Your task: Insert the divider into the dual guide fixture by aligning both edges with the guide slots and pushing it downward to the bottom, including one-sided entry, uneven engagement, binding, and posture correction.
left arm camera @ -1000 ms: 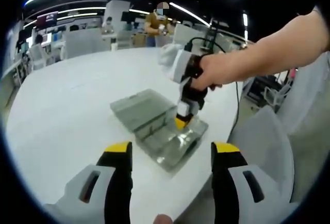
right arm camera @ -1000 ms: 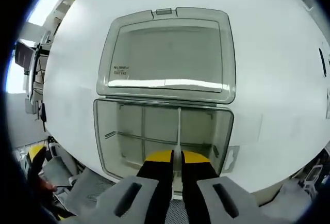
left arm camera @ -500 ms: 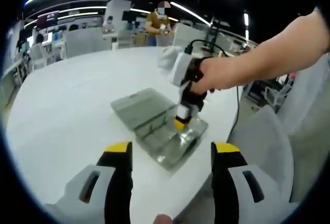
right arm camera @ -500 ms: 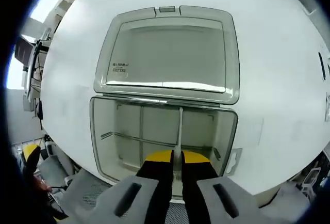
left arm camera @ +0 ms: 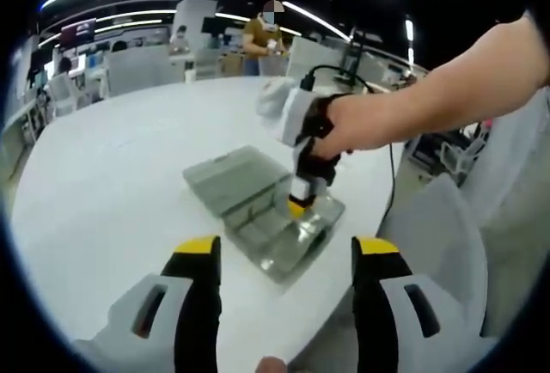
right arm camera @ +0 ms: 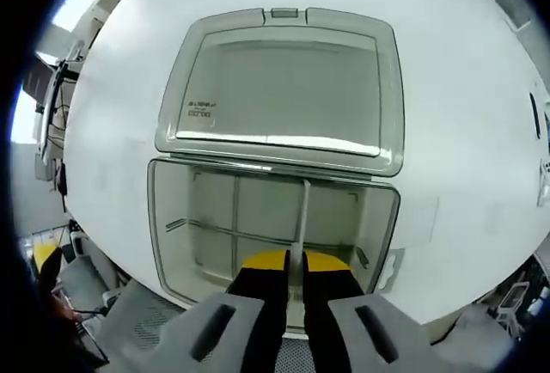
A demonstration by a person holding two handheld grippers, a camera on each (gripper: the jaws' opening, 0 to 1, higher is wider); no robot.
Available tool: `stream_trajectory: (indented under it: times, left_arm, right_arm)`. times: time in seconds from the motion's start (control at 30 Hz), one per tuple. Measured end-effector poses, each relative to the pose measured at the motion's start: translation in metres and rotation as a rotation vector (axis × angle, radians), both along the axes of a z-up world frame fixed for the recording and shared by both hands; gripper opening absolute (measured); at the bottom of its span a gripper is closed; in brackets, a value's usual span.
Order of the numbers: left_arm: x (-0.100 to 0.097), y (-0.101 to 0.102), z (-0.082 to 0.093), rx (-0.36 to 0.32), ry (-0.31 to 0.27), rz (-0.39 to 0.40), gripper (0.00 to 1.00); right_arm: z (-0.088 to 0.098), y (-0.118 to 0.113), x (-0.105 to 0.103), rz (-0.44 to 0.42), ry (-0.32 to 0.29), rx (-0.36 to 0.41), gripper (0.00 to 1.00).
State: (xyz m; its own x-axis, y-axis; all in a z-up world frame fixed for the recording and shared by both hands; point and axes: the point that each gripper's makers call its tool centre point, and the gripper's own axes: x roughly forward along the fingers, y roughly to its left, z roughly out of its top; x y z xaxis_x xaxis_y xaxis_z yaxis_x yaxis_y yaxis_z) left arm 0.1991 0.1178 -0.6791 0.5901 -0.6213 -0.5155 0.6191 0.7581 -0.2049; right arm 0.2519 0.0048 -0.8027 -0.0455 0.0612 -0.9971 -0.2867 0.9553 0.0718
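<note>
Divider [right arm camera: 302,218] stands upright inside the open clear box [right arm camera: 163,227], running from the box's hinge-side wall toward the near wall, beside a crosswise partition already in the tray. The right hand-held gripper [right arm camera: 295,263] is pinched closed on the divider's near end, its yellow-tipped jaws down in the tray; a person's hand [left arm camera: 357,124] holds this tool from above. The box's lid [right arm camera: 279,89] lies flat open behind the tray on the white tabletop [left arm camera: 103,184]. The left hand-held gripper [left arm camera: 284,253] hovers short of the box, jaws spread apart and empty.
</note>
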Motion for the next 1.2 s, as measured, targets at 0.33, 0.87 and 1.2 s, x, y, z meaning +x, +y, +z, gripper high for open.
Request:
stream_trajectory:
  times: [0.33, 0.87, 1.2]
  left_arm:
    - [-0.001, -0.001, 0.0, 0.011, 0.007, -0.004, 0.59]
    - [-0.001, 0.004, 0.001, 0.02, 0.018, 0.015, 0.6]
    - [0.002, 0.005, 0.004, 0.033, 0.017, 0.037, 0.6]
  right_arm:
    - [0.0, 0.002, 0.001, 0.0, -0.015, 0.033, 0.02]
    - [0.027, 0.005, 0.005, 0.002, -0.058, 0.198, 0.06]
    - [0.051, 0.004, 0.019, 0.078, -0.17, 0.375, 0.0]
